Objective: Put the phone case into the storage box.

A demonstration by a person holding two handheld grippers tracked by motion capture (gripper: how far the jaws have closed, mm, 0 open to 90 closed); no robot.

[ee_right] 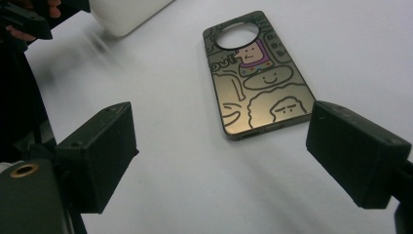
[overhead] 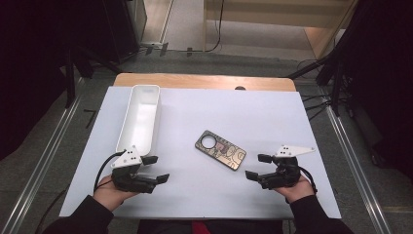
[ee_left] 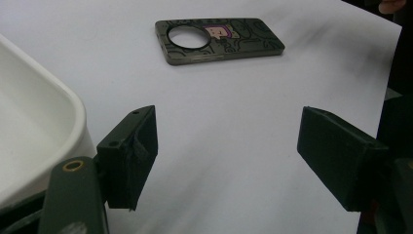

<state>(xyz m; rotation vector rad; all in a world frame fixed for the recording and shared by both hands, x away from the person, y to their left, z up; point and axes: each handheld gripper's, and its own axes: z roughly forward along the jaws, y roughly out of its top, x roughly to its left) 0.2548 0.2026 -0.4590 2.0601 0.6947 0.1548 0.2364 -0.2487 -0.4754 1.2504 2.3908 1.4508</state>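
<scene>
A white-covered worktop (overhead: 195,195) carries a phone case (overhead: 220,149) lying flat near its middle, right of a long white tray (overhead: 140,118). The left gripper (overhead: 159,169) and right gripper (overhead: 258,166) flank it, both with jaws spread wide, holding nothing.

Both forearms come in from the near edge, dark sleeves to the wrists. The left hand-held gripper (overhead: 157,168) sits low at the left, jaws wide apart and pointing right. The right hand-held gripper (overhead: 257,166) sits low at the right, jaws wide apart, pointing left
</scene>
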